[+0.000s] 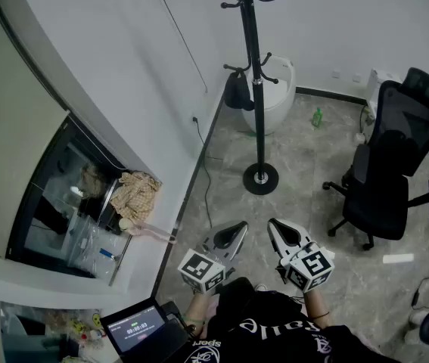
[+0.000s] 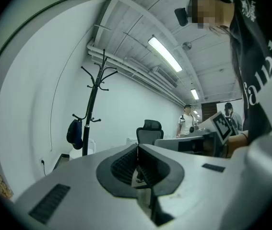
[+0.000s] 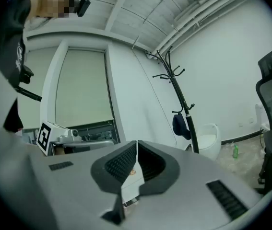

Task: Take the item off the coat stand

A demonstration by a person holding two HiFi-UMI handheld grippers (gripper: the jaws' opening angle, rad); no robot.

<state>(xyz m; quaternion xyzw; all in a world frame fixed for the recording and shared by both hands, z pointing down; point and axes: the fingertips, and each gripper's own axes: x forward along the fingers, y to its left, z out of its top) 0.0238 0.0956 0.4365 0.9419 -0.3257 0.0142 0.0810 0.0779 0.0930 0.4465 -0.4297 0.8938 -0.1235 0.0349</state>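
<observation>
1. Left gripper (image 1: 237,230): I am holding it level, jaws pressed together with nothing between them.
2. Right gripper (image 1: 274,225): I am also holding it level, jaws meeting at the tips and carrying nothing.
3. Dark hanging item (image 1: 238,91): a cap or a small bag, I cannot tell which. It is hanging from a low hook on the left side of the coat stand (image 1: 253,74), at 12 o'clock from me and well apart from both grippers.
4. Risk, closed jaws: I am judging that arriving with either pair unopened would only be nudging the item and setting it swinging on its hook.
5. Risk, snag: pulling straight back toward 6 o'clock is likely to be dragging the item against the upturned hook. Lifting first looks safer.
6. Risk, tipping: the stand is resting on a small round base (image 1: 261,178). A sideways tug could be rocking it toward the white tub (image 1: 281,100) behind.
7. Risk, footing: a cable (image 1: 204,174) is trailing down the floor at 11 o'clock, close to my approach line.
8. Edges: the wall (image 1: 123,66) is closing in from 9 to 11 o'clock, and the office chair (image 1: 392,165) is standing at 2 o'clock.
9. Open room: floor (image 1: 305,180) is lying bare between me and the base, widest from 12 to 1 o'clock.
</observation>
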